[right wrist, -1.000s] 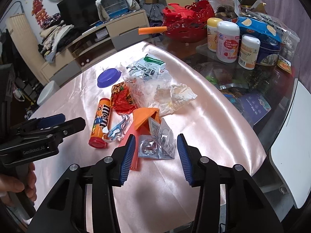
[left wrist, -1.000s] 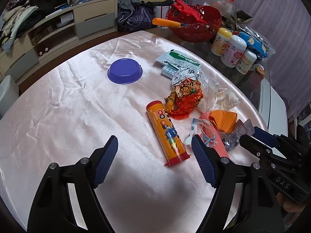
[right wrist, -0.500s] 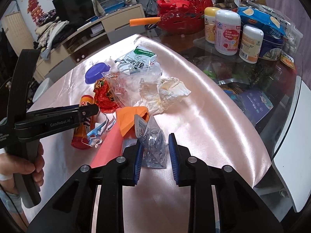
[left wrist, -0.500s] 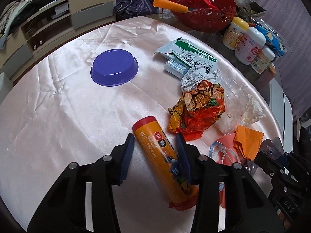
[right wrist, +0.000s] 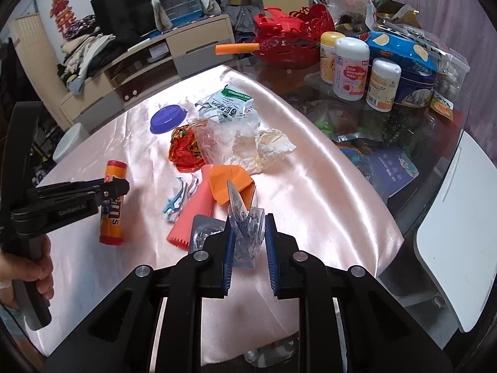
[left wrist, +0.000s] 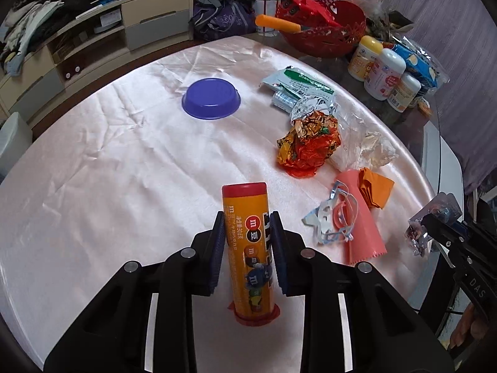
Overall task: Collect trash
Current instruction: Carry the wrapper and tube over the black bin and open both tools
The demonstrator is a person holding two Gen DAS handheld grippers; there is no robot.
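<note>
My left gripper point(left wrist: 247, 227) is shut on an orange M&M's tube point(left wrist: 250, 248) with a red cap, which rests on the pink cloth; the tube also shows in the right wrist view point(right wrist: 112, 205). My right gripper point(right wrist: 248, 227) is shut on a clear plastic blister wrapper point(right wrist: 245, 227), held just above the cloth; the wrapper shows in the left wrist view point(left wrist: 430, 220). Loose trash lies between them: an orange-red foil wrapper point(left wrist: 307, 143), a pink plastic sleeve point(left wrist: 360, 227), orange paper point(left wrist: 377, 189), a blue-white plastic piece point(left wrist: 329, 220), crumpled clear plastic point(right wrist: 248, 146).
An upturned purple bowl point(left wrist: 211, 98) sits at the cloth's middle. A green-white packet point(left wrist: 298, 82) lies behind the trash. A red basket point(left wrist: 323, 28), several white bottles point(left wrist: 383, 73) and snack bags point(right wrist: 400, 49) stand on the glass table part. A white chair point(right wrist: 450, 223) is at right.
My left gripper moved forward over the M&M's tube and closed on it. My right gripper closed on the clear blister wrapper and lifted it a little.
</note>
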